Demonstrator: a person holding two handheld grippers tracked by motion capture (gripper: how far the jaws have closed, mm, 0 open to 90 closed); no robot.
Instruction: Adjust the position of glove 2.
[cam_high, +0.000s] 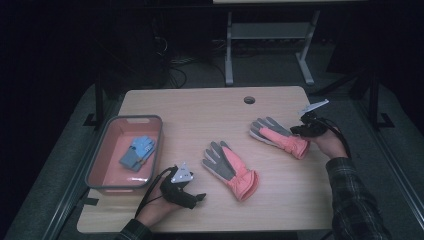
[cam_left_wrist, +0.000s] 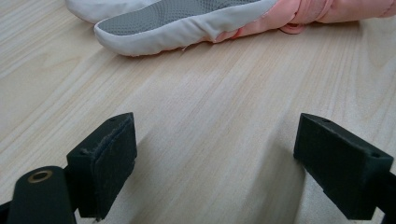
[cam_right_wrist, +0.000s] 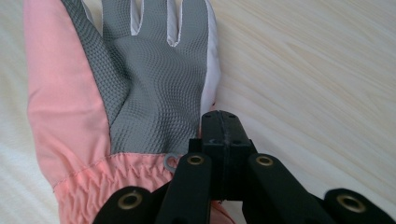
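Two pink gloves with grey palms lie on the wooden table (cam_high: 200, 115). One glove (cam_high: 227, 167) is in the middle, palm up, and its edge (cam_left_wrist: 187, 18) lies ahead of my left gripper (cam_left_wrist: 215, 163). That left gripper (cam_high: 200, 196) rests near the front edge, open, with bare table between its jaws. The other glove (cam_high: 277, 135) lies to the right. My right gripper (cam_high: 296, 131) is at its cuff. In the right gripper view the jaws (cam_right_wrist: 220, 123) are pressed together over the glove's (cam_right_wrist: 149, 70) palm edge by the cuff. Whether fabric is caught between them I cannot tell.
A grey-rimmed pink tray (cam_high: 100, 170) stands at the table's left with a blue glove pair (cam_high: 137, 152) inside. A round cable hole (cam_high: 249, 100) sits near the far edge. Behind the table stands a white desk frame (cam_high: 270, 45).
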